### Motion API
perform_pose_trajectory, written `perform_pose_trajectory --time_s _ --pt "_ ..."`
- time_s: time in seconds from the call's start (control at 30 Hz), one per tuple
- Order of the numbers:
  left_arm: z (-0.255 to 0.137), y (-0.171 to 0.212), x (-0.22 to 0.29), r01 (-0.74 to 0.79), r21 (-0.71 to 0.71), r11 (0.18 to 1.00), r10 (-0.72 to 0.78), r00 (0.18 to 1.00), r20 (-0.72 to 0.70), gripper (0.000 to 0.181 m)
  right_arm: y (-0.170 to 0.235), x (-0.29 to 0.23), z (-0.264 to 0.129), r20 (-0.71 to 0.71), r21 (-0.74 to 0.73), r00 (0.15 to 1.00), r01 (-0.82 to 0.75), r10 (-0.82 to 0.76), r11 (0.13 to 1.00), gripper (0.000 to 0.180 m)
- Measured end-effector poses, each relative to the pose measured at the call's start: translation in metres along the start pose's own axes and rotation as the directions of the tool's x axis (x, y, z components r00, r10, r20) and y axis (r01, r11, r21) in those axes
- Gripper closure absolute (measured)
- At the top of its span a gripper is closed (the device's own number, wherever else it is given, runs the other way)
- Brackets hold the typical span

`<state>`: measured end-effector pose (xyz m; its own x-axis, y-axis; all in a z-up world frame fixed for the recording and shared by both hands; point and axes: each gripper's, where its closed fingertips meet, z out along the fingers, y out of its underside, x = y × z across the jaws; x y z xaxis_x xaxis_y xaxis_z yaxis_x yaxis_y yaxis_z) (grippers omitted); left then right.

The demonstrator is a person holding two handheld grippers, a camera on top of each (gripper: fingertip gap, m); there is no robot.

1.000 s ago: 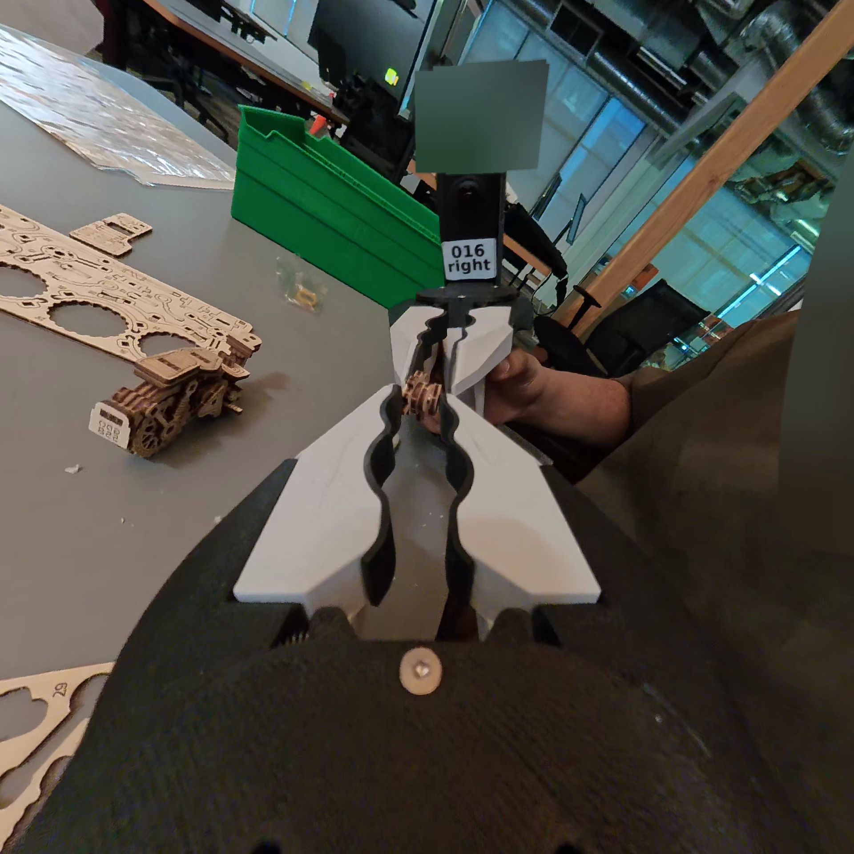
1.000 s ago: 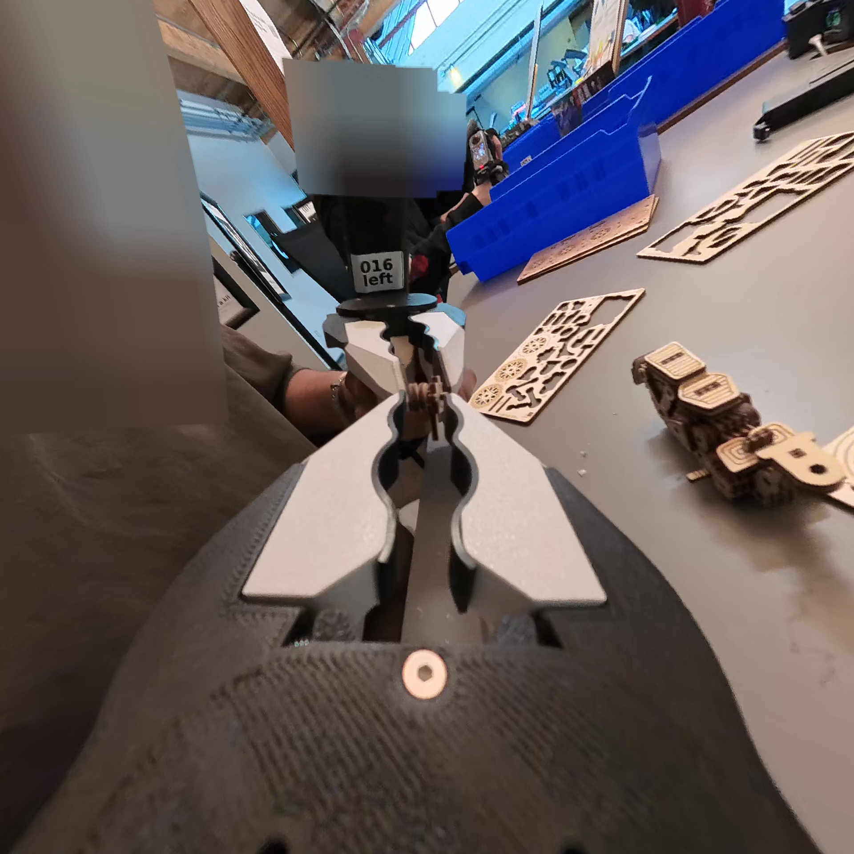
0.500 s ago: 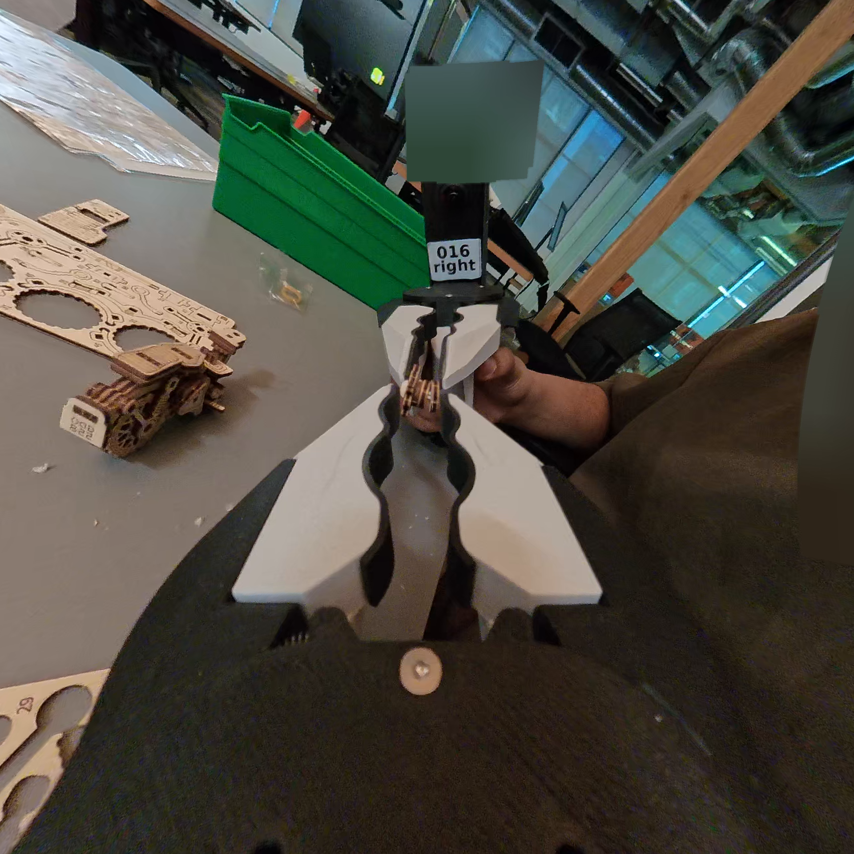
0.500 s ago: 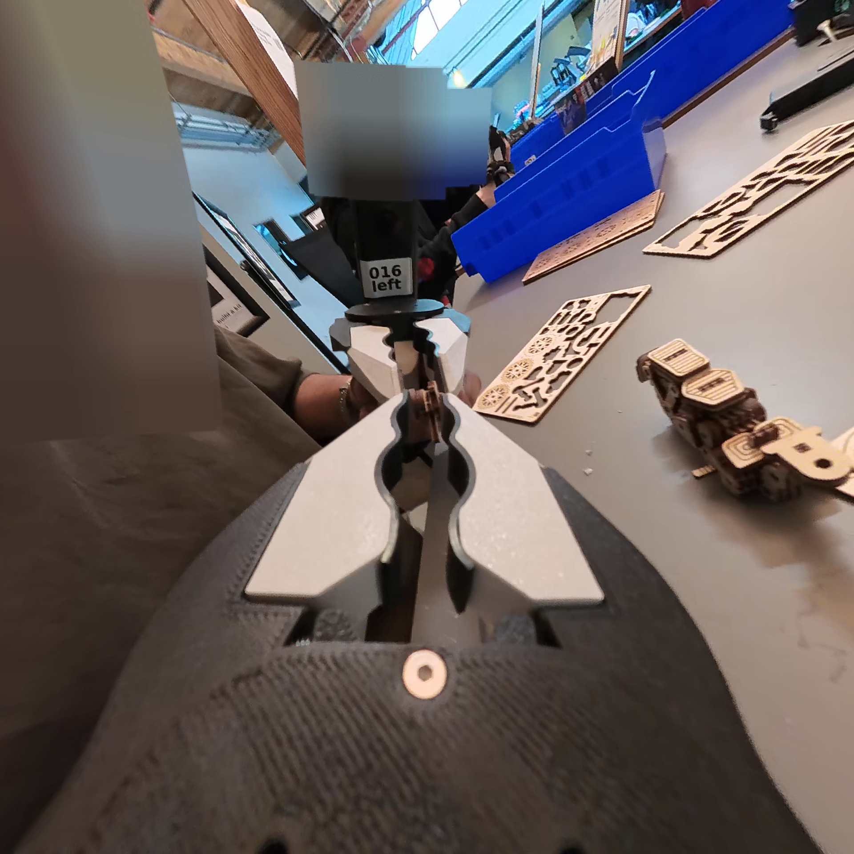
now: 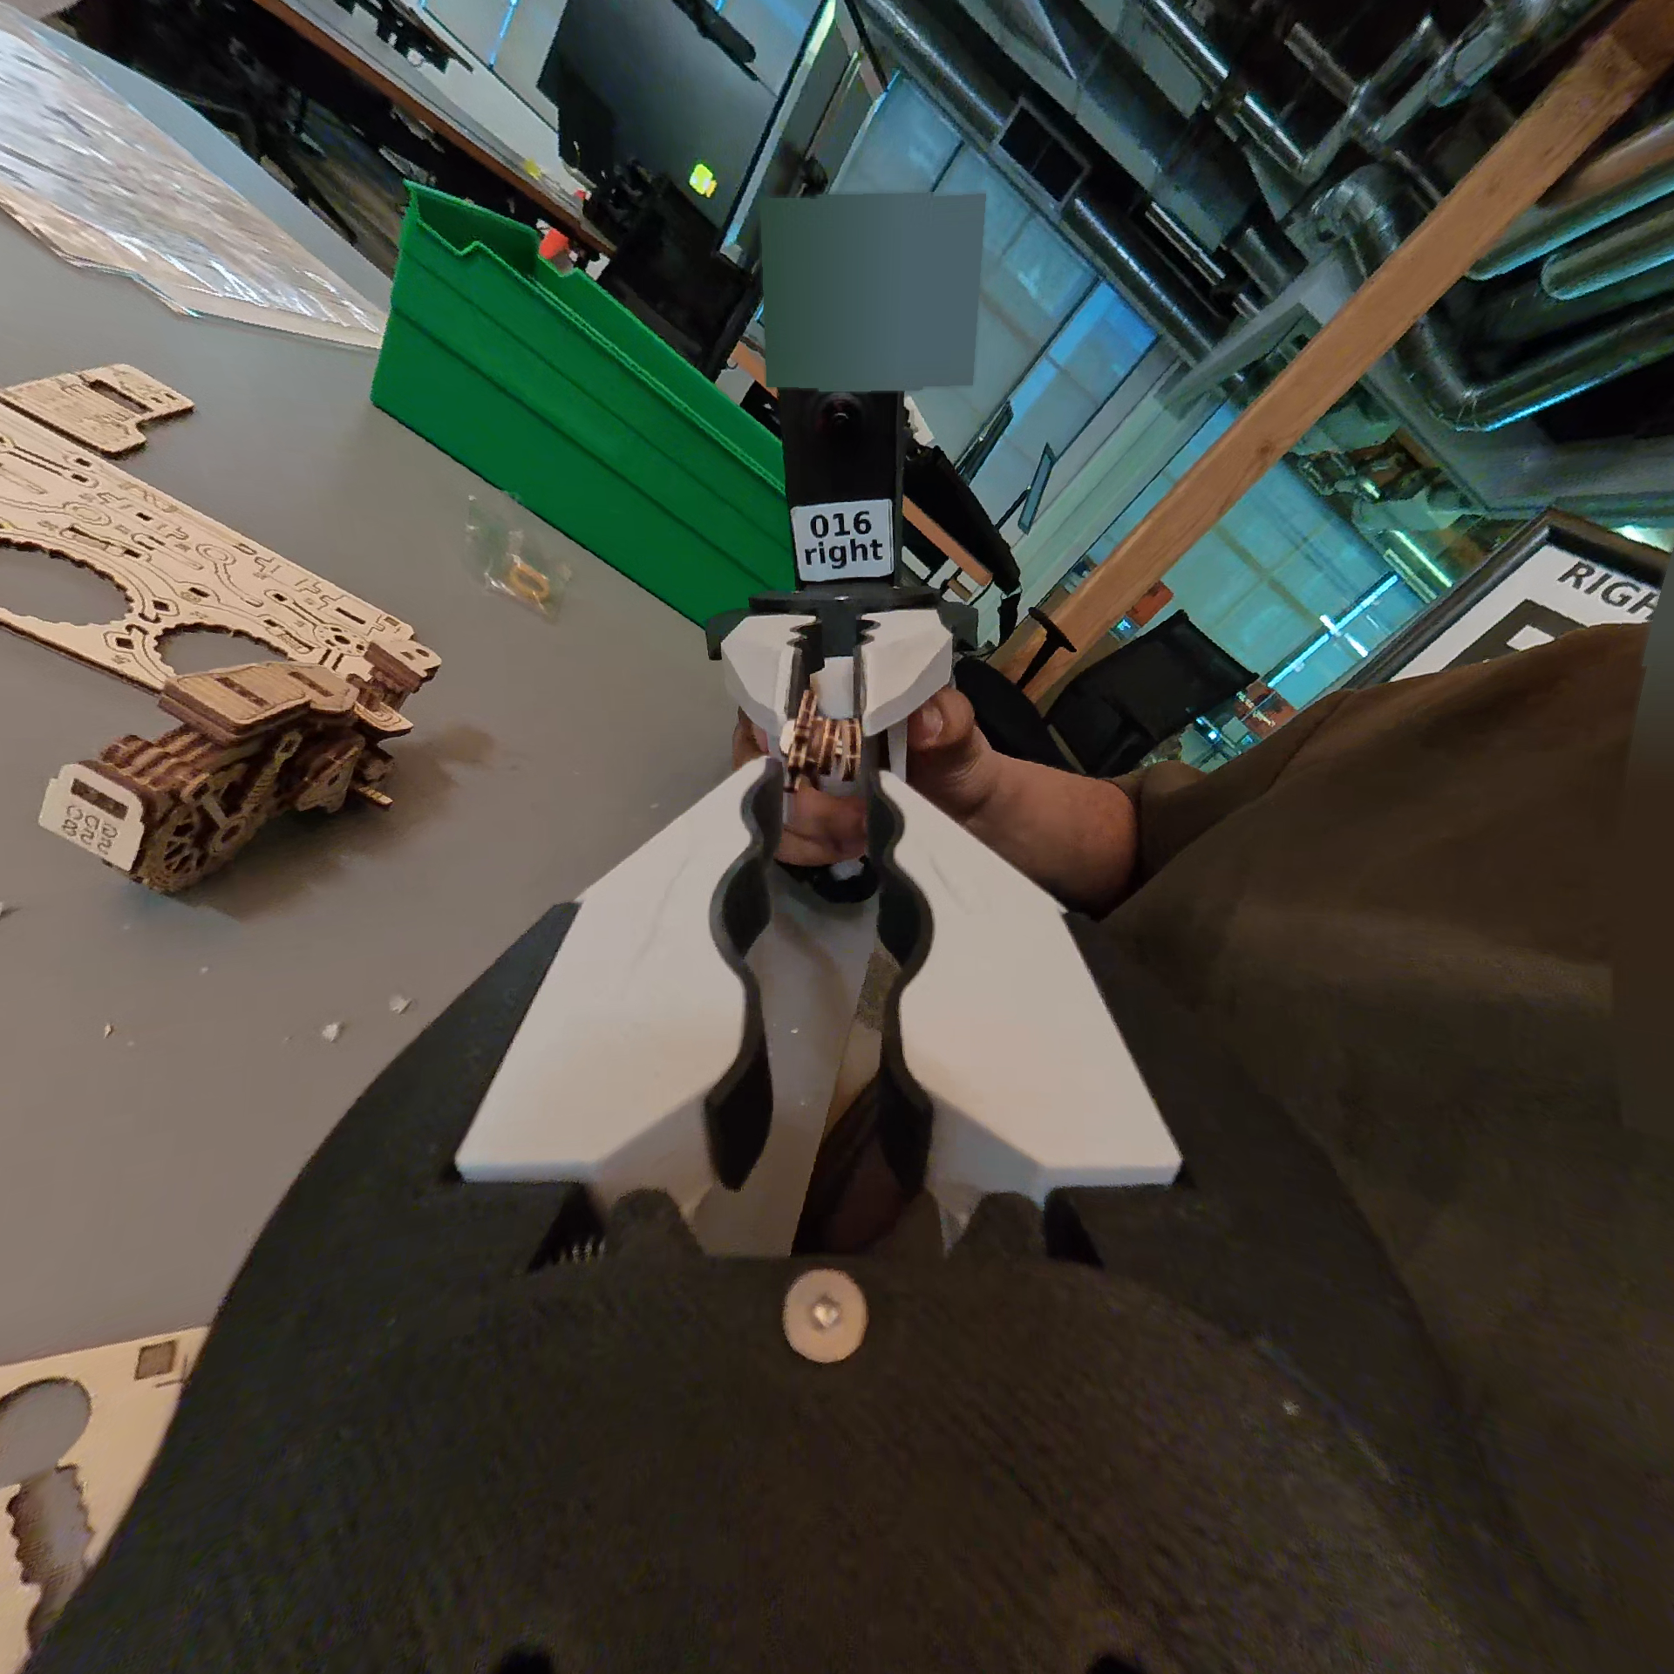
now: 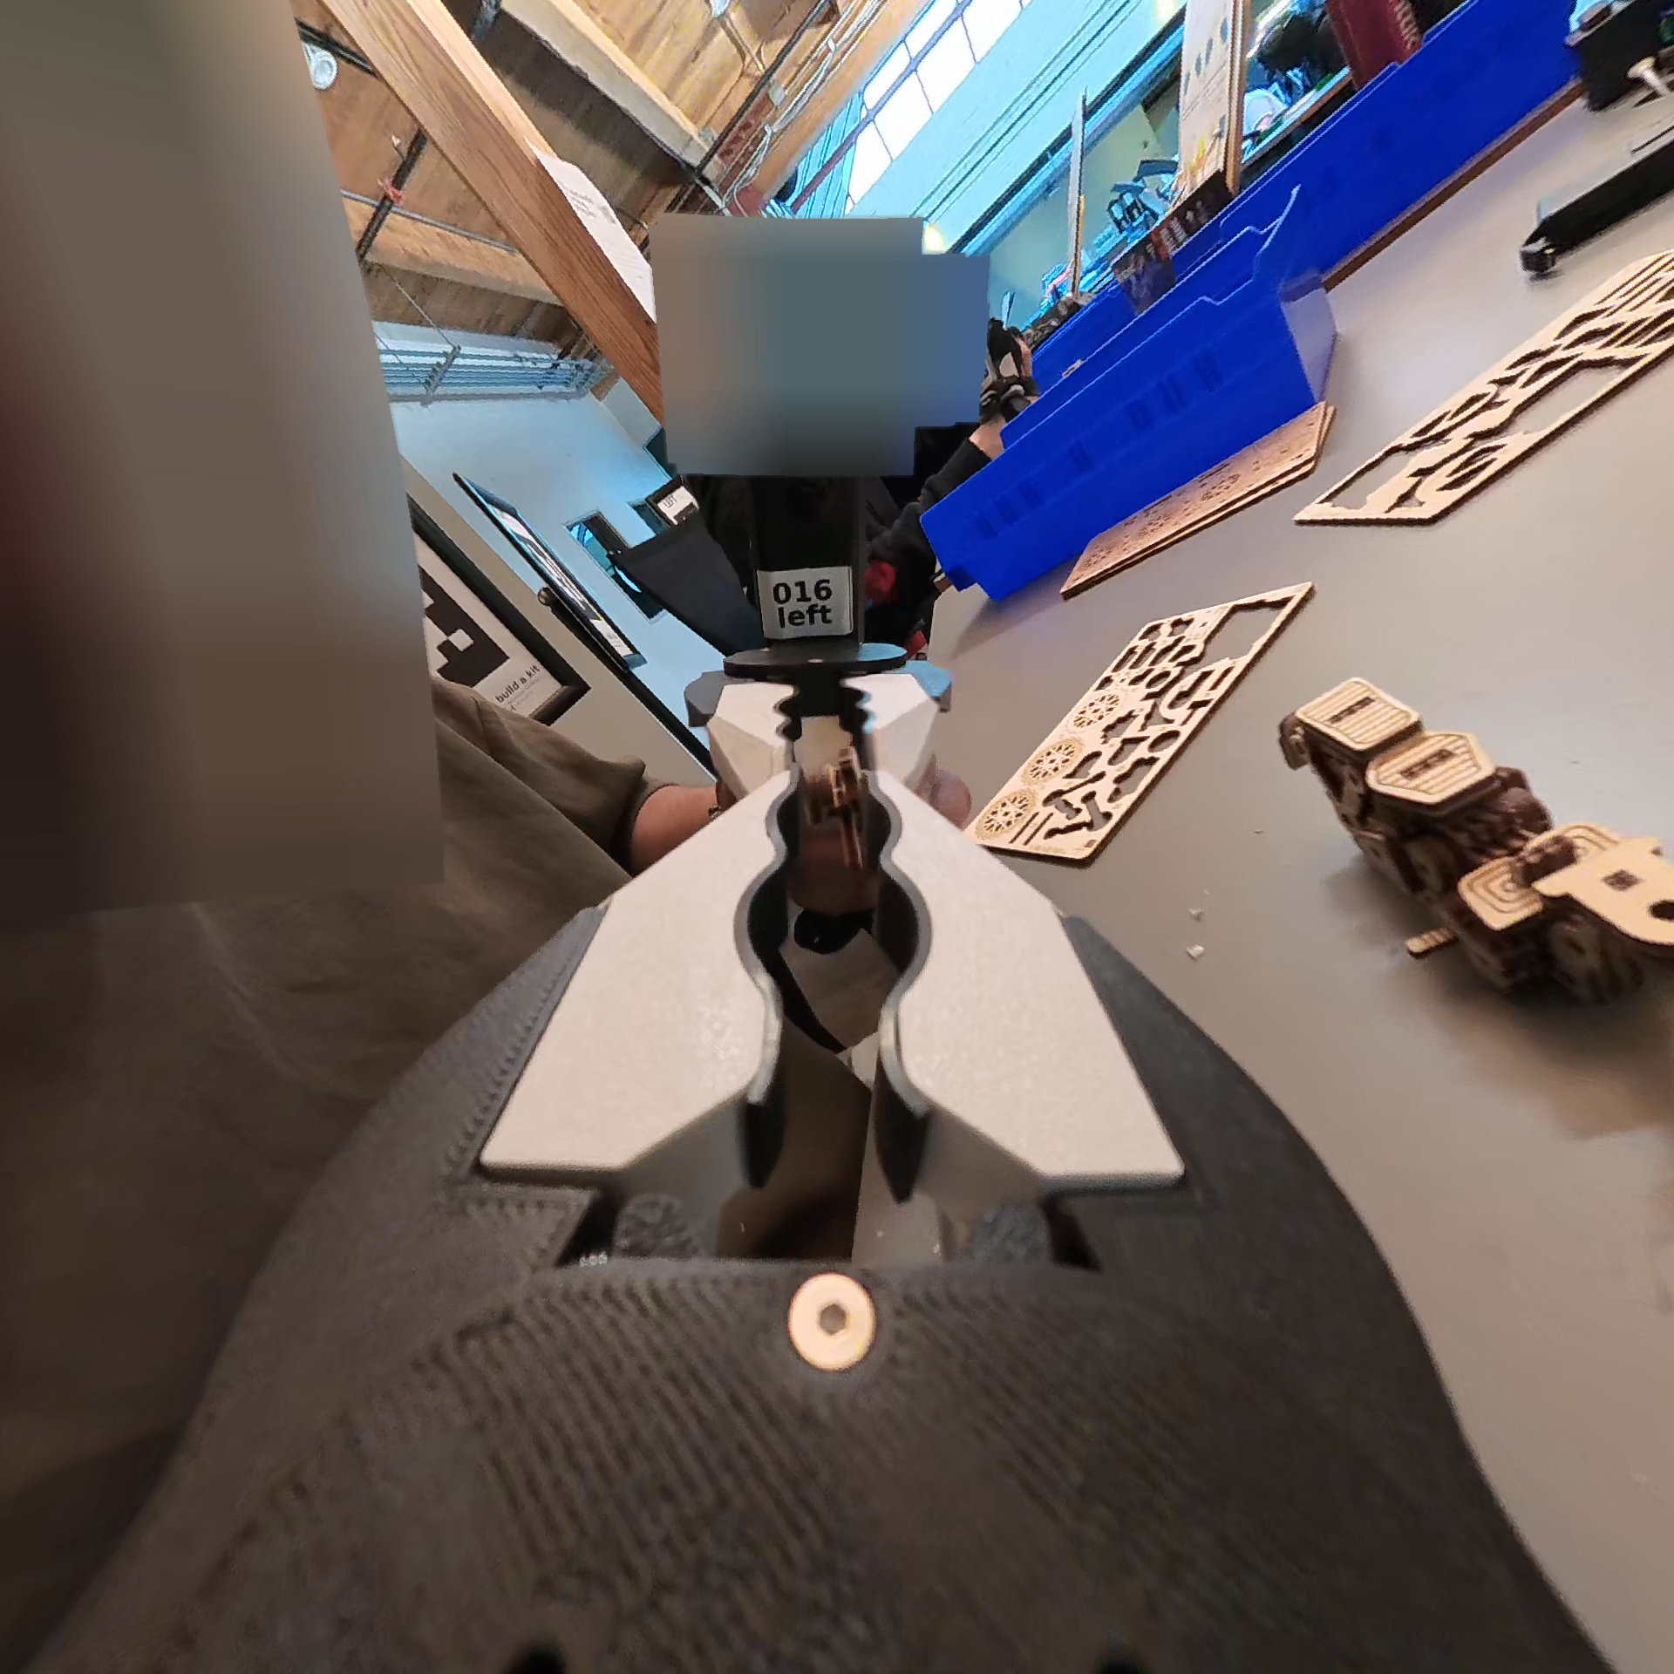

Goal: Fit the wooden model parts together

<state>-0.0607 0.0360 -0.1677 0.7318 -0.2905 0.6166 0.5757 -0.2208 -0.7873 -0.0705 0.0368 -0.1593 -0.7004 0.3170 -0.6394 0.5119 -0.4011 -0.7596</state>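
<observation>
Up above the table point(image 5: 272, 996), both tongs met tip to tip: the left tongs point(image 5: 820, 784) and right tongs point(image 6: 829, 797) each pinched the little brown wooden part point(image 5: 822, 743) with thin stacked toothed wheels.

grey table point(image 5: 562, 688), slanted timber beam point(image 5: 1341, 326), big windows point(image 5: 1087, 362), ceiling pipes point(image 5: 1413, 163).
</observation>
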Motion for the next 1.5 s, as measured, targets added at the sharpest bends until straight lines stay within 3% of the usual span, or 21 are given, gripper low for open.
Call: perform_pose_trajectory --time_s 0.5,0.73,1.03,1.2,1.33,1.5 --pt "-0.003 -0.005 0.001 0.012 0.022 1.0 -0.012 1.0 -0.016 0.168 0.005 -0.001 0.0 0.015 -0.033 1.0 0.011 -0.01 0.999 0.17" --pt "-0.001 0.0 0.0 -0.054 -0.014 0.998 0.055 0.998 0.02 0.168 0.012 0.0 -0.001 -0.039 -0.11 0.994 0.098 -0.102 0.989 0.169" --pt "0.002 0.008 0.003 -0.154 -0.067 0.986 0.156 0.987 0.033 0.168 0.012 -0.003 -0.004 -0.024 -0.117 0.994 0.104 -0.108 0.988 0.167" --pt "0.003 0.009 0.01 -0.301 -0.078 0.95 0.305 0.951 0.042 0.168 0.018 -0.01 0.0 -0.016 -0.171 0.963 0.264 -0.271 0.949 0.164" --pt "0.003 0.012 0.019 -0.442 -0.092 0.892 0.447 0.894 0.037 0.168 0.021 -0.02 0.0 0.006 -0.213 0.861 0.498 -0.509 0.84 0.165" --pt "0.004 0.018 0.027 -0.466 -0.099 0.879 0.466 0.884 -0.019 0.168 0.025 -0.027 -0.002 0.041 -0.234 0.789 0.604 -0.613 0.762 0.162"
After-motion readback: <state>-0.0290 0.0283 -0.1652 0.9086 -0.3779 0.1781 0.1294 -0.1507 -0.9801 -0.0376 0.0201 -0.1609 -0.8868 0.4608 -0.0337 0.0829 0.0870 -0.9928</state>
